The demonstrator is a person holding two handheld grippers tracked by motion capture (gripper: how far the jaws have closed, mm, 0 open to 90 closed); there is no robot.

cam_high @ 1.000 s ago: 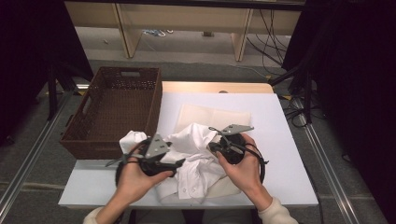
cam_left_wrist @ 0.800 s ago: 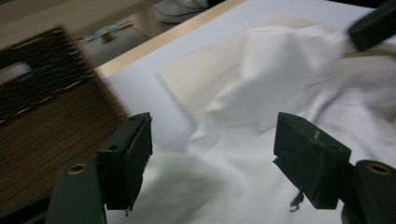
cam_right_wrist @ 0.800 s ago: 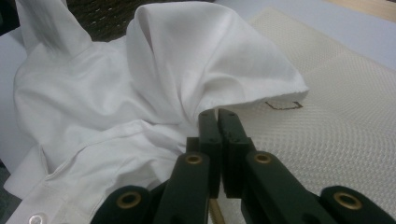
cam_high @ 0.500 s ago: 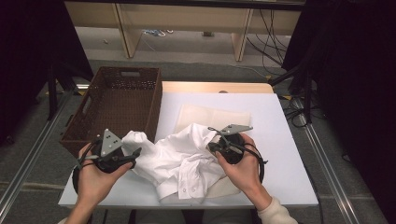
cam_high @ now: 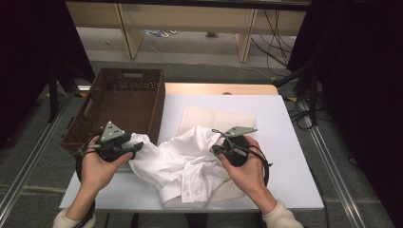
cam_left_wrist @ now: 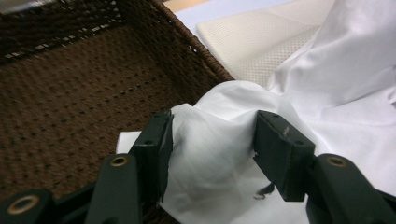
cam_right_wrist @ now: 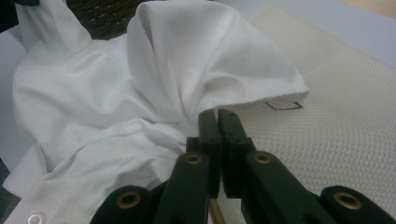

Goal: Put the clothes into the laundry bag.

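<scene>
Your right tool pinches the white shirt crumpled on the worktop. Your left tool has been closing around a fold, seemingly not yet clamped, beside the basket.

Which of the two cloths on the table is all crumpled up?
The white shirt is the crumpled one; it is bunched in folds, with buttons along its edge. The cream cloth under it lies flat and has a bumpy woven look.

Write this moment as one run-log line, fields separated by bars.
left gripper: jaws just closing around white shirt fold | right gripper: shut on shirt | wicker basket: left of shirt
</scene>
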